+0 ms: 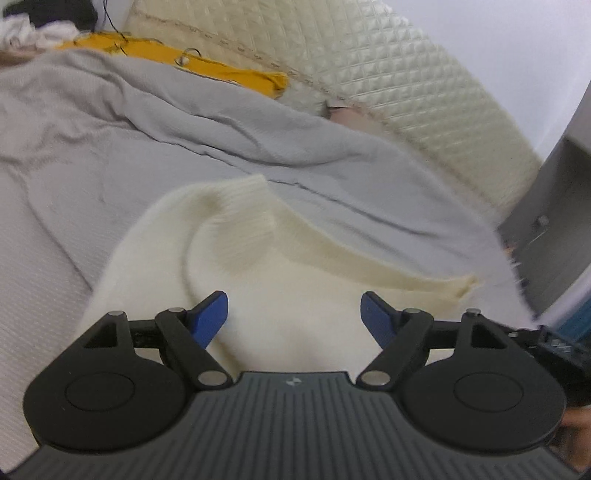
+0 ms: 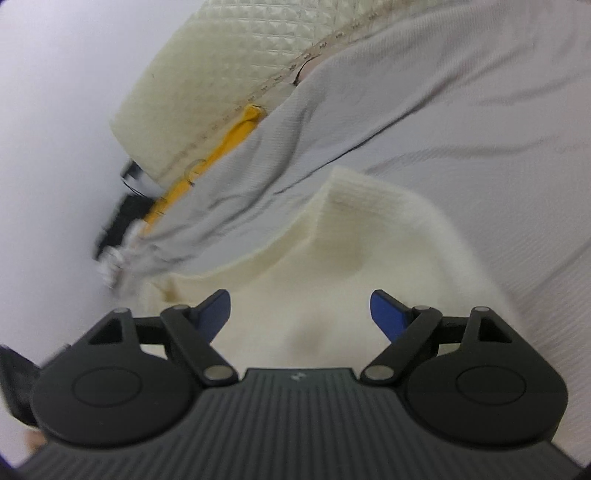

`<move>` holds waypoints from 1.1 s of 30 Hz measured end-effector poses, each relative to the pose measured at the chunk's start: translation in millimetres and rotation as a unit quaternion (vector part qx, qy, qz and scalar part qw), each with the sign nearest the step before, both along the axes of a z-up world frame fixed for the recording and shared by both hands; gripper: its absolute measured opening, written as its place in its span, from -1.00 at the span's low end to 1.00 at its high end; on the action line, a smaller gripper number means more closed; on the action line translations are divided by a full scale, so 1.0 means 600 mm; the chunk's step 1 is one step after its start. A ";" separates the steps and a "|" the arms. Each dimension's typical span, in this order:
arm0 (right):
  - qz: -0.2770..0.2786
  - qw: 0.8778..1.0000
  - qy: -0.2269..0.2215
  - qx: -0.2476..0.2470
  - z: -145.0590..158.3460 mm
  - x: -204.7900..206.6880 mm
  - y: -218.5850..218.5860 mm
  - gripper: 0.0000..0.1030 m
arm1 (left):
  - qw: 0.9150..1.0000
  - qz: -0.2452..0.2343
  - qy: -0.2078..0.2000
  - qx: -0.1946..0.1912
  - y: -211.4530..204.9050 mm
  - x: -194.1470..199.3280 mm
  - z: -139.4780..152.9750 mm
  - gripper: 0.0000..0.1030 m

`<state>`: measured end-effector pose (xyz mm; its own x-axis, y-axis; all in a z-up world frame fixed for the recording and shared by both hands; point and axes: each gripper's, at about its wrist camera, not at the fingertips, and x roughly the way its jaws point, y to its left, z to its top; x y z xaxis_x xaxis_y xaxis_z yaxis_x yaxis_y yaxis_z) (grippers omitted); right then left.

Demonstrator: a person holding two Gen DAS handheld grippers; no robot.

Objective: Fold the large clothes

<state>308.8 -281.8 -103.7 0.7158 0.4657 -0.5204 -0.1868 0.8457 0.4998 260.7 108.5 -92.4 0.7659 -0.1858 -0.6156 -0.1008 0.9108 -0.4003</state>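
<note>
A cream knitted sweater (image 1: 280, 266) lies on a bed covered by a grey sheet (image 1: 184, 147); a ribbed cuff or hem folds over near its far end. My left gripper (image 1: 294, 312) hovers just above the sweater, its blue fingers (image 1: 210, 314) spread wide with nothing pinched between them. In the right wrist view the same cream sweater (image 2: 351, 251) fills the middle. My right gripper (image 2: 301, 310) stands open over it too, its blue pads (image 2: 386, 314) apart and clear of the knit.
A quilted cream headboard (image 1: 388, 74) runs behind the bed, with a yellow cloth (image 1: 207, 66) tucked along its base. A grey cabinet (image 1: 554, 221) stands to the right. Dark items and a white heap (image 1: 33, 26) sit at the far left corner. A white wall (image 2: 55, 110) shows beyond the bed.
</note>
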 end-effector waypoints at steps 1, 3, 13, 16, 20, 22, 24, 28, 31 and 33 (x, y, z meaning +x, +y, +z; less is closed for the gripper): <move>-0.001 1.000 -0.006 -0.020 -0.001 0.000 0.002 0.65 | 1.000 0.006 0.004 0.015 -0.001 0.003 -0.004 0.60; -0.009 0.998 -0.012 -0.054 -0.004 0.009 0.000 0.63 | 0.999 0.018 0.010 0.044 0.000 0.010 -0.012 0.60; -0.017 0.991 -0.003 -0.135 -0.068 0.066 0.025 0.29 | 0.992 0.023 0.061 0.111 -0.007 0.050 -0.065 0.60; -0.014 0.989 0.000 -0.149 -0.077 0.073 0.031 0.29 | 0.991 0.020 0.071 0.116 -0.007 0.061 -0.078 0.60; -0.013 0.988 -0.001 -0.156 -0.078 0.074 0.035 0.29 | 0.990 0.020 0.069 0.120 -0.008 0.061 -0.078 0.60; -0.015 0.988 -0.003 -0.151 -0.077 0.071 0.033 0.28 | 0.991 0.023 0.065 0.116 -0.006 0.057 -0.074 0.60; -0.019 0.989 -0.007 -0.146 -0.073 0.065 0.029 0.25 | 0.991 0.025 0.060 0.120 -0.011 0.050 -0.068 0.60; -0.030 0.987 -0.032 -0.156 -0.046 0.034 0.029 0.26 | 0.992 0.019 0.043 0.119 -0.026 0.019 -0.040 0.60; -0.047 0.988 -0.044 -0.141 -0.021 -0.009 0.019 0.27 | 0.994 0.001 0.024 0.109 -0.039 -0.008 -0.019 0.60; -0.054 0.991 -0.047 -0.114 -0.008 -0.039 0.008 0.27 | 0.994 -0.007 0.013 0.108 -0.049 -0.024 -0.011 0.60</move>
